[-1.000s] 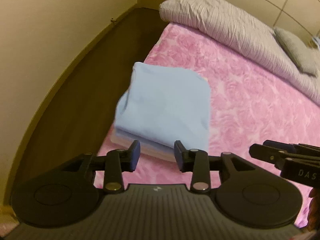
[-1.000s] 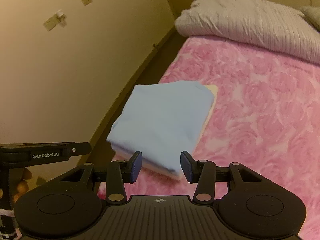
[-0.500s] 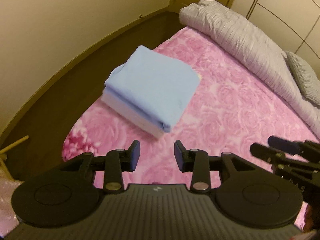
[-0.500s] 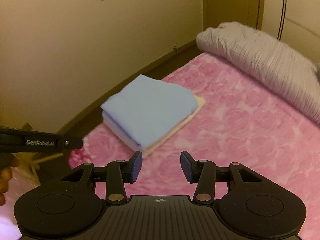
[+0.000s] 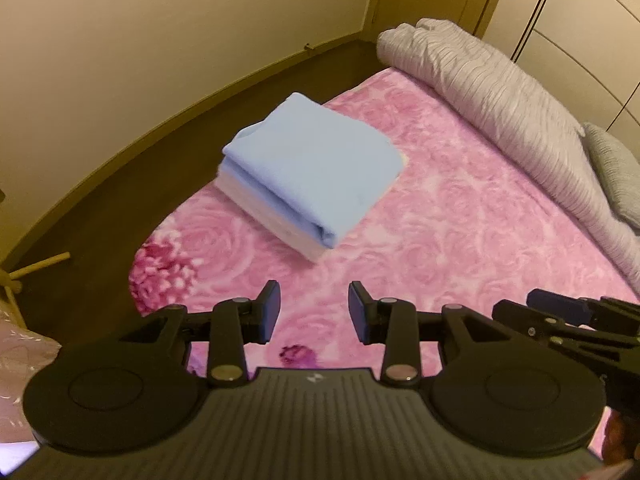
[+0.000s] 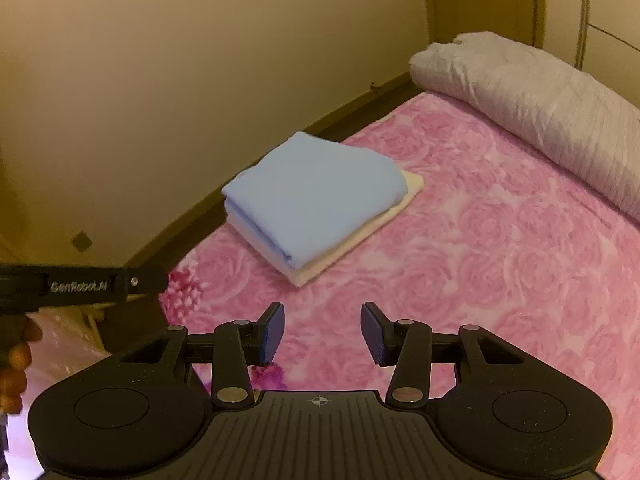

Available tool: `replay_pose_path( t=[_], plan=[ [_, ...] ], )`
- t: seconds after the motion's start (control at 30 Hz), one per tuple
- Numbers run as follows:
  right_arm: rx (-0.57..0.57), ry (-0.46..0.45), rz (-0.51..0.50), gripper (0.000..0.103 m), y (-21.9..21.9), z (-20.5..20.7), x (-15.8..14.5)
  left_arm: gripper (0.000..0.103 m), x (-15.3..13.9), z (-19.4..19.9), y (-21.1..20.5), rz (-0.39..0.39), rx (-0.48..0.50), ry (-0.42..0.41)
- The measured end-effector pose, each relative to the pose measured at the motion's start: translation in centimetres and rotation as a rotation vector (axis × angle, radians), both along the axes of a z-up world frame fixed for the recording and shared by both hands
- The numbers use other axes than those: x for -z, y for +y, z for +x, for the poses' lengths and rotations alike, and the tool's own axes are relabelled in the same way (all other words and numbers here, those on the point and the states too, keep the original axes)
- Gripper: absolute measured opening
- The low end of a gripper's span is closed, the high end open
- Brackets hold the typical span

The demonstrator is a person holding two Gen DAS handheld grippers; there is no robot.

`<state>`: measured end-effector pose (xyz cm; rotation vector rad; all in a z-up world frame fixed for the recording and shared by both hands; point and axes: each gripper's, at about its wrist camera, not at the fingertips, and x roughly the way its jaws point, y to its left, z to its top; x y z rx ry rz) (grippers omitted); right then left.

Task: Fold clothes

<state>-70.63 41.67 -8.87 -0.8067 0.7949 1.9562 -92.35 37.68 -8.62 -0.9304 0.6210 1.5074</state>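
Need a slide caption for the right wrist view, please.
Open right tongs hover over the pink bedspread, short of a folded blue garment stacked on a cream one.

Open right tongs (image 6: 322, 330) hover near folded blue garment (image 6: 316, 196).

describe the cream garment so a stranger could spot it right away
Find the pink rose-patterned bedspread, then the folded stack near its edge by the wall. The cream garment lies at the bottom, under the folded light blue garment, sticking out past it.
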Motion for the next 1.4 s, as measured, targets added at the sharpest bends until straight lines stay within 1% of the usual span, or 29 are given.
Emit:
replay_pose_path(
  t=[0.27, 0.4, 0.5, 0.67, 0.83, 1.07, 1.4],
  plan=[
    [0.012, -0.027, -0.081, 0.046, 2.6, 0.1, 1.2, 0.033, 0.8, 0.7, 1.6, -0.029, 0.005, 0.036],
    [0.005, -0.038, -0.117, 0.046, 3.7, -0.1, 2.0, 0.033, 1.8, 0.6, 2.5, -0.059, 0.001, 0.021],
    [0.006, -0.048, -0.127, 0.046, 4.4, -0.3, 2.2, 0.033, 2.2, 0.6, 3.1, -0.071, 0.005, 0.012],
    [0.018, -0.052, -0.133, 0.046, 5.8, -0.6, 2.4, 0.033, 2.3, 0.8, 4.3, -0.074, 0.016, 0.021],
    [0.016, -0.055, -0.148, 0.046, 7.0, -1.1, 2.8, 0.033, 2.6, 0.5, 5.5, -0.074, 0.023, 0.01],
    [0.005, -0.058, -0.158, 0.046, 8.7, -1.8, 3.1, 0.033, 2.8, 0.1, 6.9, -0.063, 0.018, 0.012],
    [-0.02, -0.064, -0.17, 0.046, 9.9, -3.1, 3.4, 0.033, 3.2, -0.7, 7.9, -0.076, -0.002, -0.004]
  ],
)
